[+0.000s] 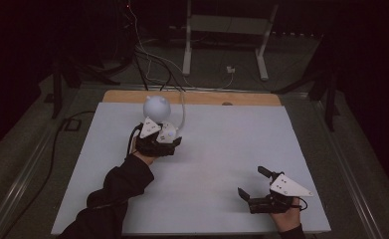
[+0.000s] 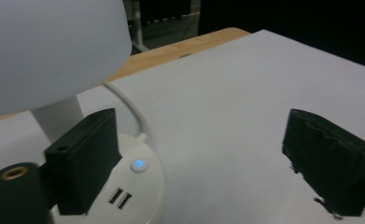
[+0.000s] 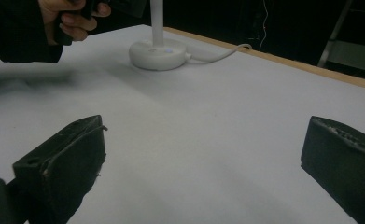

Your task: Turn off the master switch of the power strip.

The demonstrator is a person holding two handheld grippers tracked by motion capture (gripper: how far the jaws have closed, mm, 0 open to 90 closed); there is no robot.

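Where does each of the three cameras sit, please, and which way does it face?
High view: above the person's side, looking forward and down on the table; forearms, both grippers.
Left gripper view: on the left gripper, over the lamp base.
Right gripper view: on the right gripper, facing the lamp and left hand.
Shared: the lamp.

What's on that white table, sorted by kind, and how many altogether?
Lamps: 1
Cords: 1
Tongs: 2, left tongs and right tongs
Total: 4
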